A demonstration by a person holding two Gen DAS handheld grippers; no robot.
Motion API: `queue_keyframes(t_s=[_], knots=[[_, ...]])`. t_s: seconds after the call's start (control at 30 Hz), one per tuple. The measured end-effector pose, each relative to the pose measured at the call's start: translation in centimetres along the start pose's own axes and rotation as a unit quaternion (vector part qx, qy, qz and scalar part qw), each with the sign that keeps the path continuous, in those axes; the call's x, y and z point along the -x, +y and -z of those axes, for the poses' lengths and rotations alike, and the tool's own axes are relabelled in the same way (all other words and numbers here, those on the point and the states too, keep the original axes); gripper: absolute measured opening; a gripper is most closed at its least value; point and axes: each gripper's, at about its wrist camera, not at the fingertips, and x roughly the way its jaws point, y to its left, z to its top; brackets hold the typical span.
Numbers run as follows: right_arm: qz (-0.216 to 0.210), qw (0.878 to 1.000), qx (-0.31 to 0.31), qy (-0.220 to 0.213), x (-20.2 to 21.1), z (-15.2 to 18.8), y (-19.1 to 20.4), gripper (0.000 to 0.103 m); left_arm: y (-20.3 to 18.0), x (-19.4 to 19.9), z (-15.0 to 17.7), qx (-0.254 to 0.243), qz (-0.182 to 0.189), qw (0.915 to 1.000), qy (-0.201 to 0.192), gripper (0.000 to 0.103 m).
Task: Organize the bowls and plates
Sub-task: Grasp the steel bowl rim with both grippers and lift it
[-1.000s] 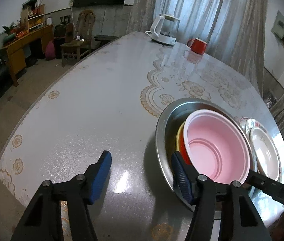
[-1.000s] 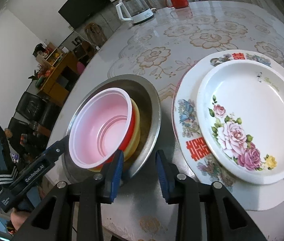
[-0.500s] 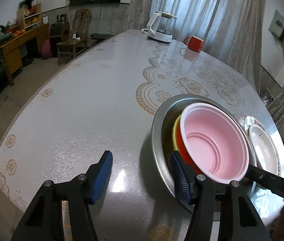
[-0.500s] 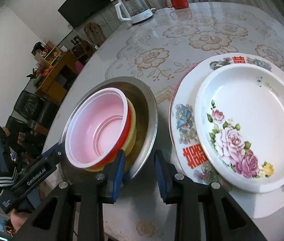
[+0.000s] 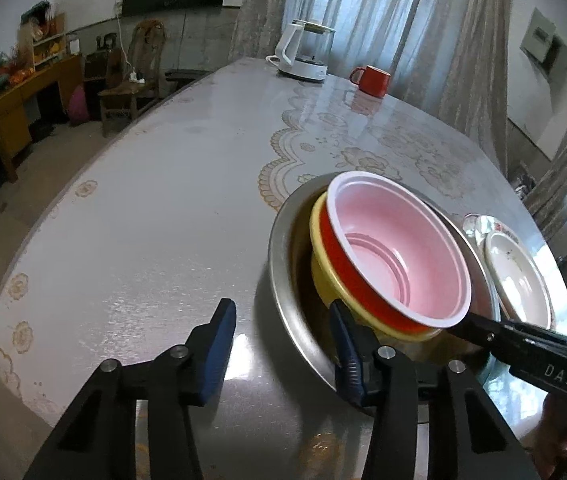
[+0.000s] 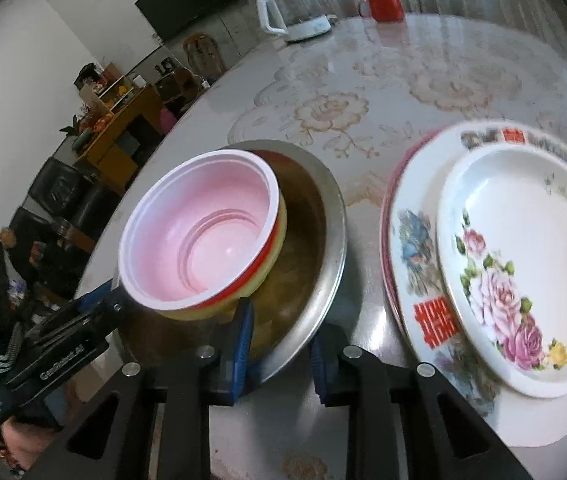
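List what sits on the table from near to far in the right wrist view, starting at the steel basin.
steel basin with the stacked bowls inside it → white kettle → red mug.

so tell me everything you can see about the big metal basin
The metal basin is a wide, shallow, round steel dish with a flat rolled rim and a brownish, dull inside. It sits upright on the table, left of the stacked plates. Nested bowls lean inside it: yellow, red, then pink on top. Both grippers straddle its near rim, jaws closing, left gripper and right gripper.
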Motion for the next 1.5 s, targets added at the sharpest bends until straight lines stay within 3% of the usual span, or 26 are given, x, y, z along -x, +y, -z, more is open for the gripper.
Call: queue_keyframes(t_s=[0.23, 0.33, 0.6, 0.67, 0.87, 1.13, 1.5], knots=[[-0.02, 1.0, -0.017, -0.002, -0.8, -0.4, -0.3, 0.026, 1.1, -0.9, 0.0, 0.044, 0.019, 0.9988, 0.005, 0.053], [-0.016, 1.0, -0.017, 0.004, -1.1, -0.5, -0.1, 0.027, 0.7, -1.3, 0.0, 0.034, 0.012, 0.9993, 0.006, 0.053], [-0.044, 0.999, -0.029, 0.014, -1.7, -0.1, -0.6, 0.021, -0.4, -1.3, 0.9, 0.01, 0.03, 0.9994, 0.015, 0.022], [-0.049, 0.998, -0.033, 0.016, -1.7, 0.1, -0.6, 0.019, -0.5, -1.1, 1.0, 0.015, 0.035, 0.9992, 0.014, 0.02], [-0.066, 0.996, -0.065, 0.019, -1.7, 0.2, -1.5, 0.018, -0.1, 0.1, 1.0, 0.029, 0.041, 0.9986, 0.014, 0.021], [-0.063, 0.996, -0.063, 0.009, -1.0, 0.1, -1.4, 0.018, -0.1, 0.1, 1.0, 0.031, 0.033, 0.9985, 0.031, 0.024], [-0.063, 0.997, -0.053, 0.0, -0.5, 0.2, -1.5, 0.016, -0.4, 0.7, 1.4, 0.027, 0.025, 0.9993, 0.009, 0.022]])
